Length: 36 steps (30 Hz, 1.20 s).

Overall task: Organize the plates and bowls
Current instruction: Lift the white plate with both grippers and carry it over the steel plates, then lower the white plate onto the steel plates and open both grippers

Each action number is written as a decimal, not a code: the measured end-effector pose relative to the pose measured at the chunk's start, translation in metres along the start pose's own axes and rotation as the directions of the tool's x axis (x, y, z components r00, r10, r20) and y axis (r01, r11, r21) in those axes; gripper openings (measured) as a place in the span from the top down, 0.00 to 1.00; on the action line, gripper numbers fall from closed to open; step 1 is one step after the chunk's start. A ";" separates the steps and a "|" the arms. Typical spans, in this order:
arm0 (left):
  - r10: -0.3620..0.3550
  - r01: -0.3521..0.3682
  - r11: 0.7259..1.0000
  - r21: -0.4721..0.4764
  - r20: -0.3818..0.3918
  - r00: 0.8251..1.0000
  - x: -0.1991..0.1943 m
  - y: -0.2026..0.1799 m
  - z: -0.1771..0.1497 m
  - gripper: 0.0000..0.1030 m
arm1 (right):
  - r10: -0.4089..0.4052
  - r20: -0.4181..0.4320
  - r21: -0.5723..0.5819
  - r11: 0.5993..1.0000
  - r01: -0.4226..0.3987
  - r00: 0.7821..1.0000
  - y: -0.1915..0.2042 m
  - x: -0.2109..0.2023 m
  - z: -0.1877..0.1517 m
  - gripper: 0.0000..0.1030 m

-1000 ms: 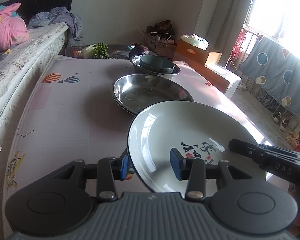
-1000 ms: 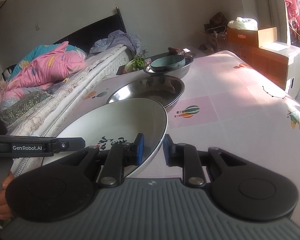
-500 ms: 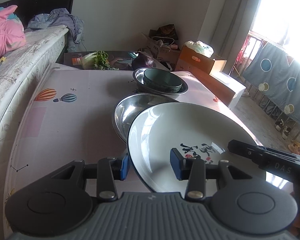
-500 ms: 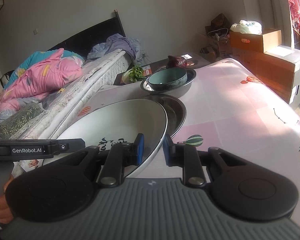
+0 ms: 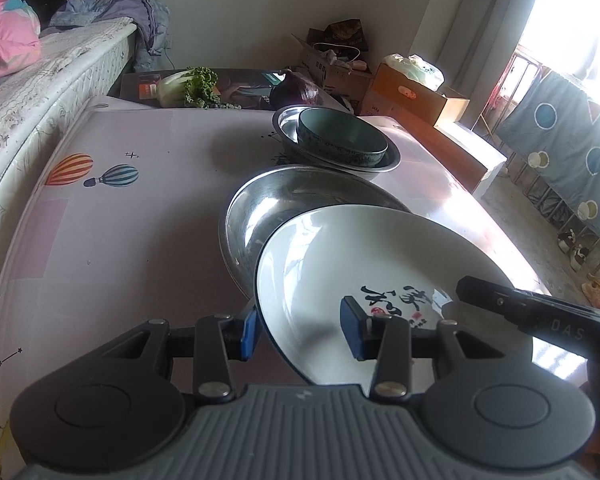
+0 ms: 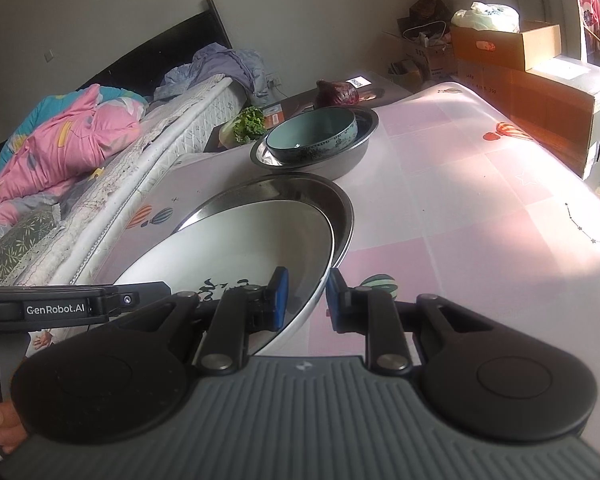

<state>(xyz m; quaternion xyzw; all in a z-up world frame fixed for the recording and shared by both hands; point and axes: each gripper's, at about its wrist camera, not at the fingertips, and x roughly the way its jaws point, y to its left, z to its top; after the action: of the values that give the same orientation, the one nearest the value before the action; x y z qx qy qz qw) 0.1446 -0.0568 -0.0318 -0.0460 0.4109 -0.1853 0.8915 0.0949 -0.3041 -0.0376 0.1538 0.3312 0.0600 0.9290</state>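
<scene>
Both grippers hold the same white plate (image 5: 364,264), each clamped on an opposite side of its rim. In the left wrist view the left gripper (image 5: 298,330) has one blue pad outside the rim at 9 o'clock of the plate and the other pad inside on the white face, so the jaws grip the plate's edge; black brush lettering with a small red mark sits on the plate just beyond the inner pad. In the right wrist view the right gripper (image 6: 305,300) pinches the rim at the plate's 3 o'clock side, one pad inside, one outside, jaws narrow. The plate hangs over the near part of a wide steel basin (image 5: 284,196), covering its 5 o'clock portion; whether the two touch I cannot tell. At 12 o'clock from that basin, just beside it, a second steel basin (image 6: 352,148) holds a teal bowl (image 6: 312,132) nested inside. Beyond them, at the table's far edge, lie a leafy green vegetable (image 5: 192,88) and a purple cabbage (image 5: 296,90) on a dark surface. All dishes rest on a table (image 5: 120,216) covered in a pink and white cloth printed with hot-air balloons. A bed with a pink quilt (image 6: 68,136) runs along the 9 o'clock side, and cardboard boxes (image 6: 540,76) stand at 2 o'clock.
</scene>
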 end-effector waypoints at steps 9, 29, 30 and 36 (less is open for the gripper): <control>0.020 -0.020 1.000 0.001 -0.002 1.000 0.007 0.001 0.008 0.55 | 0.002 0.003 0.015 1.000 -0.002 1.000 -0.007 0.015 0.011 0.79; 0.063 -0.064 0.998 0.030 0.028 0.998 -0.015 -0.012 0.012 0.28 | -0.009 0.054 0.039 0.999 0.007 0.999 -0.019 -0.012 0.012 0.70; 0.068 -0.069 0.997 0.032 0.029 0.997 -0.017 -0.014 0.012 0.27 | -0.009 0.052 0.040 0.999 0.007 0.999 -0.019 -0.014 0.012 0.69; 0.109 -0.109 0.993 0.048 0.016 0.994 -0.025 -0.021 0.015 0.13 | -0.008 0.049 0.035 0.999 0.006 0.999 -0.017 -0.024 0.009 0.51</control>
<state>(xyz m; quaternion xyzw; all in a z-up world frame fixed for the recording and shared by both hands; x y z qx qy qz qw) 0.1348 -0.0676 0.0012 -0.0031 0.4023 -0.1460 0.9038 0.0820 -0.3272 -0.0221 0.1701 0.3096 0.0472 0.9343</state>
